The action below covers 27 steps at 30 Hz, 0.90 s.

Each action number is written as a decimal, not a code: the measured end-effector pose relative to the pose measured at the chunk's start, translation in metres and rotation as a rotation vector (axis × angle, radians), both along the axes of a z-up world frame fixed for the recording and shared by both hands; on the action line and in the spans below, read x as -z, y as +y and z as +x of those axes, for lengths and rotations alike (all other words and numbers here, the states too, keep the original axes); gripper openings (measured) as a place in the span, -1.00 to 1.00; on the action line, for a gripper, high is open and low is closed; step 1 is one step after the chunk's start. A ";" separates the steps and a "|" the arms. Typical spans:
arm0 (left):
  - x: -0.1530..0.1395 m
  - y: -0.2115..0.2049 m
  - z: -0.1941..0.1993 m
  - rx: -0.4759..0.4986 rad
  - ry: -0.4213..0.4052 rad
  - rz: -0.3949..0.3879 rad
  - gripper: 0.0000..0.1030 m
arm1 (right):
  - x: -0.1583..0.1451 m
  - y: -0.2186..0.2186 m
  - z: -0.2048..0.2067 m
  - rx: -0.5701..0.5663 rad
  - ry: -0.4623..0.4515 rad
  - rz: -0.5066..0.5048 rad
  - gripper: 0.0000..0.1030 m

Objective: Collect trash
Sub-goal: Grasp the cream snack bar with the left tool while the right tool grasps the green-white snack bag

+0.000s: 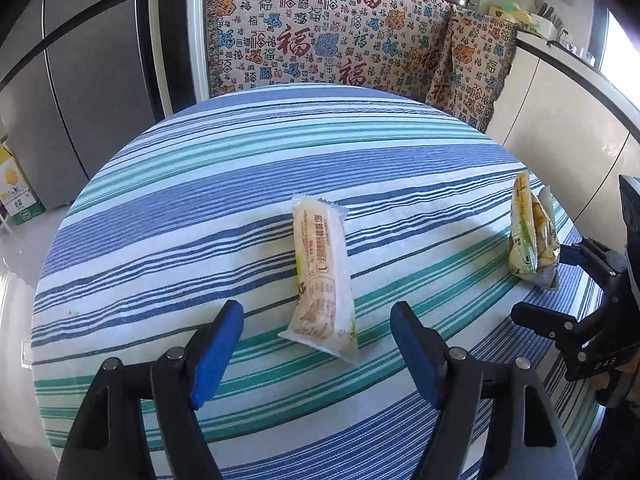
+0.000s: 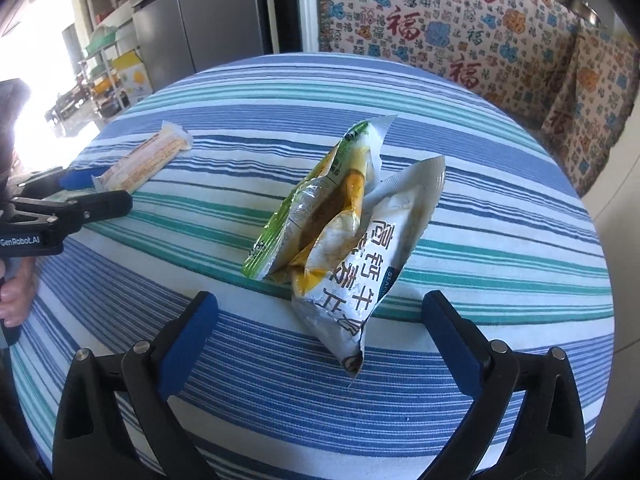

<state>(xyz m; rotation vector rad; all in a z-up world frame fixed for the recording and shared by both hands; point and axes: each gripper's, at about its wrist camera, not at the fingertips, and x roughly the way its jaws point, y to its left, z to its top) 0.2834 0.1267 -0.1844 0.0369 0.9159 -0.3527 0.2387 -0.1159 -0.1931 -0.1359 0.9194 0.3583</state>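
Note:
A long pale snack wrapper (image 1: 320, 276) lies flat on the striped tablecloth (image 1: 200, 208). My left gripper (image 1: 317, 314) hangs open just above its near end, one blue pad on each side, neither touching it. To the right, a crumpled green-and-white bag and a white printed bag (image 2: 340, 232) stand bunched together on the cloth. My right gripper (image 2: 320, 300) is wide open, its pads apart from the white bag's lower end between them. The left wrist view shows these bags (image 1: 532, 236) near the table's right edge, with the right gripper (image 1: 560, 292) beside them. The right wrist view shows the long wrapper (image 2: 148, 160) at the left.
A bench with a patterned cover (image 1: 320, 32) runs behind the round table. A grey fridge (image 1: 92, 80) and a cardboard box (image 1: 16, 196) on the floor stand to the left. White cabinets (image 1: 560, 120) are close on the right. A hand (image 2: 16, 292) holds the left gripper's handle.

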 end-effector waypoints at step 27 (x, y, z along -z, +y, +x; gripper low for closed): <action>-0.056 -0.080 -0.037 0.148 -0.036 -0.021 -0.61 | -0.064 -0.081 -0.008 0.123 0.085 0.274 -0.63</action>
